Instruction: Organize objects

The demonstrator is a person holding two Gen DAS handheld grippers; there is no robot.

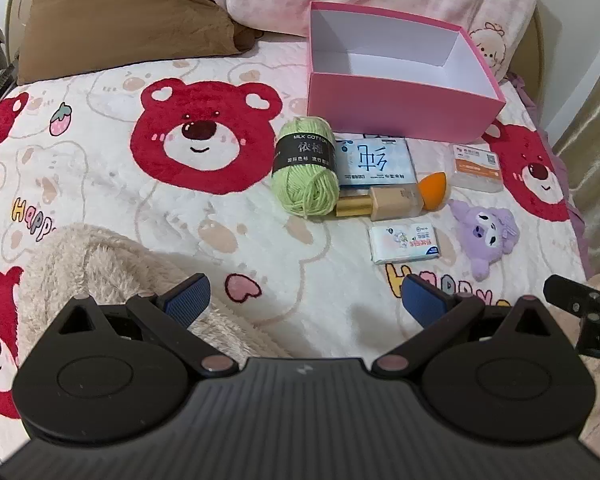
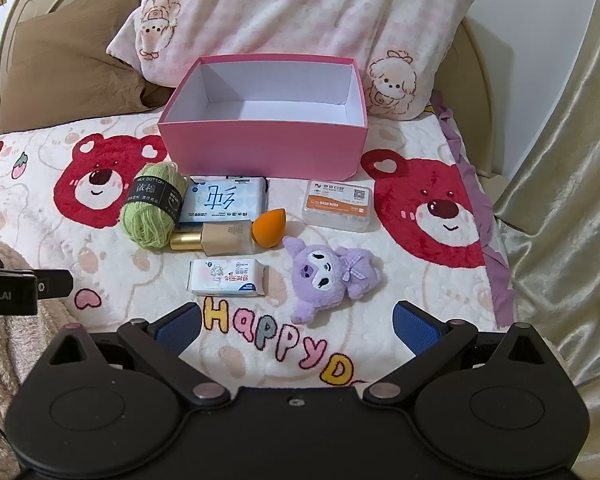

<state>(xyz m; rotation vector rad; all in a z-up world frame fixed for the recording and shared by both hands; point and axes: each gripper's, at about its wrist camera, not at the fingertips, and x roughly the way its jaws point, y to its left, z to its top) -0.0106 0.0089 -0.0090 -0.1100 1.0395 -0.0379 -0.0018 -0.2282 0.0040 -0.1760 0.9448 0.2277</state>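
seven items lie on the bed just before the empty pink box (image 2: 262, 148): yarn (image 2: 152, 206), plush (image 2: 330, 276), sponge (image 2: 269, 228), others. left gripper (image 1: 306, 304) and right gripper (image 2: 298, 326) both spread wide, holding nothing. nothing packed yet; next likely calls for reaching to the plush, nearest the right.

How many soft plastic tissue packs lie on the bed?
2. The larger blue-and-white tissue pack lies just before the pink cardboard box; the smaller white tissue pack lies nearer the grippers. None seems hidden.
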